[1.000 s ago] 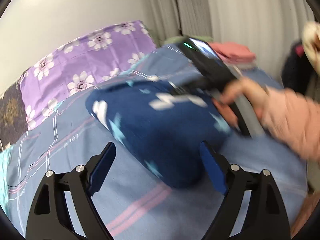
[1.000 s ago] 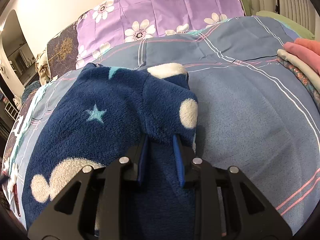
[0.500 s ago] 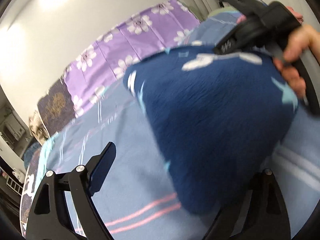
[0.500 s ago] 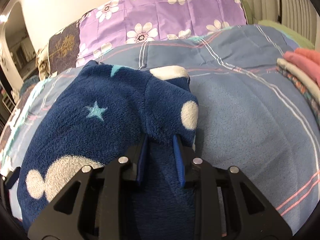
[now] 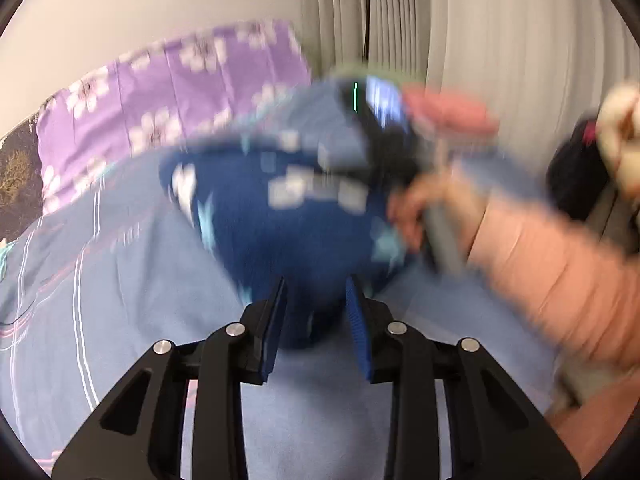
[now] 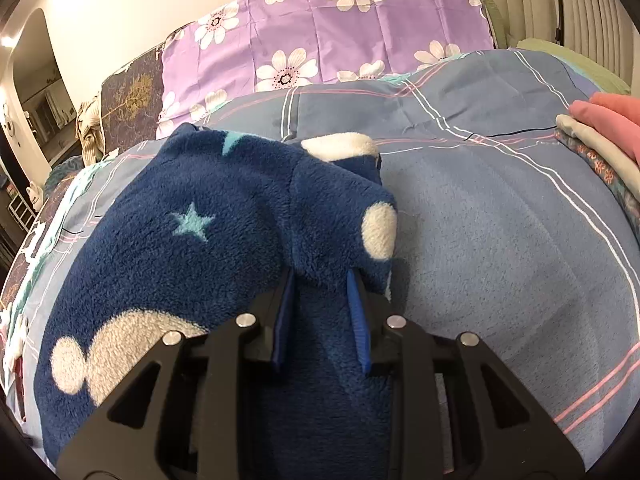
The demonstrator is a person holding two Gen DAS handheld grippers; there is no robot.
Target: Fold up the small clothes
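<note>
No readable text, label, brand or number shows in either view.

your left wrist view is heavily motion-blurred: the fleece garment (image 5: 288, 216), the purple floral pillow (image 5: 168, 104) and the pink sleeve (image 5: 560, 272) smear into streaks, while the left claw (image 5: 316, 304) stays sharp. your right wrist view is crisp, with fleece pile clearly resolved. lighting is warm, even indoor light; a bright lamp spot glares at the far left edge (image 6: 7, 40). the garment casts a soft shadow on the bed cover (image 6: 500, 240). both views show fisheye bending and dark corner vignetting.
</note>
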